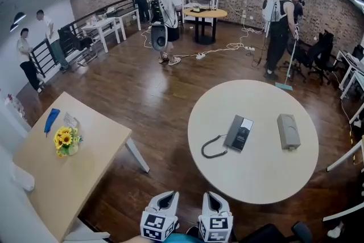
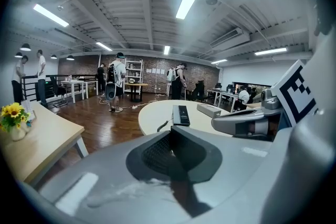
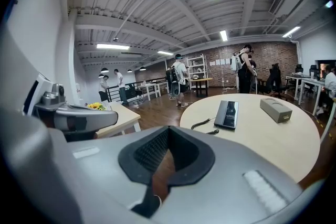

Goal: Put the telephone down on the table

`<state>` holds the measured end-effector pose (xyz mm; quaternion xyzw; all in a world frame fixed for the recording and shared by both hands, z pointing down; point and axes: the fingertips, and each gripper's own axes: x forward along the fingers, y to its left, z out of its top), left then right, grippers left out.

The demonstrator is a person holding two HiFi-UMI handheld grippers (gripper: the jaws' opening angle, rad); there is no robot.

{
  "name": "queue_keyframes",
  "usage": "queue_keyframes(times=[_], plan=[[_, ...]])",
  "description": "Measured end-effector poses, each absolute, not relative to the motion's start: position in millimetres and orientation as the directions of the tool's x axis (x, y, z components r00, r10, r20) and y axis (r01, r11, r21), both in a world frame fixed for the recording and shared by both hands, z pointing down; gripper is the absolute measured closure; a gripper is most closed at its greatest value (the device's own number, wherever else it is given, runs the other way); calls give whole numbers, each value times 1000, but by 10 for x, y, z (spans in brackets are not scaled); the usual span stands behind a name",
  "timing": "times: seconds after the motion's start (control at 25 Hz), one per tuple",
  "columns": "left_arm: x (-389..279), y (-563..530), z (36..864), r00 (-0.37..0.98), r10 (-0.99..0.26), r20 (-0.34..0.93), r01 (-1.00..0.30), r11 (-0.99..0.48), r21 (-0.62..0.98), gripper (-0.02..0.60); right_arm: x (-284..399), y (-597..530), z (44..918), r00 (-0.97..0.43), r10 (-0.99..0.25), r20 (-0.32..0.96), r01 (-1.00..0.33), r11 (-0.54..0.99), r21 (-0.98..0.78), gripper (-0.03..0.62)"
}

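- The telephone (image 1: 239,132) lies flat on the round table (image 1: 256,179), near the middle and a little toward its left edge. Nothing touches it.
- Its coiled cord (image 1: 212,148) curls on the table just left of it, toward the near-left edge.
- A grey box (image 1: 288,131) lies on the right half of the same table, apart from the telephone.
- The left gripper (image 1: 168,195) is off the table's near edge, over the wooden floor and well apart from the telephone. In the left gripper view its fingers (image 2: 155,155) are pressed together with nothing between them.
- The right gripper (image 1: 211,195) is just beside the left one, close to the table's near edge. Its fingers (image 3: 149,153) are also pressed together and hold nothing.
- Both grippers point toward the round table; each gripper view shows the telephone ahead on the tabletop.
- A rectangular wooden table (image 1: 85,173) stands to the left, separate from the round one. A small bunch of sunflowers (image 1: 65,139) sits near its far-left edge.
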<state>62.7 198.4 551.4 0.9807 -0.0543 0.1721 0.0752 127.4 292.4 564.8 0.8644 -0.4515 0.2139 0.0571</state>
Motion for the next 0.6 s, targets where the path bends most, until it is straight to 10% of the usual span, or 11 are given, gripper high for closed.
queue_keyframes(times=[0.6], plan=[[1480,1283,5460,957,11,289,-39,-985,168,568,1968,2326,5575,571,-685,452,-760,-650,-24,600]])
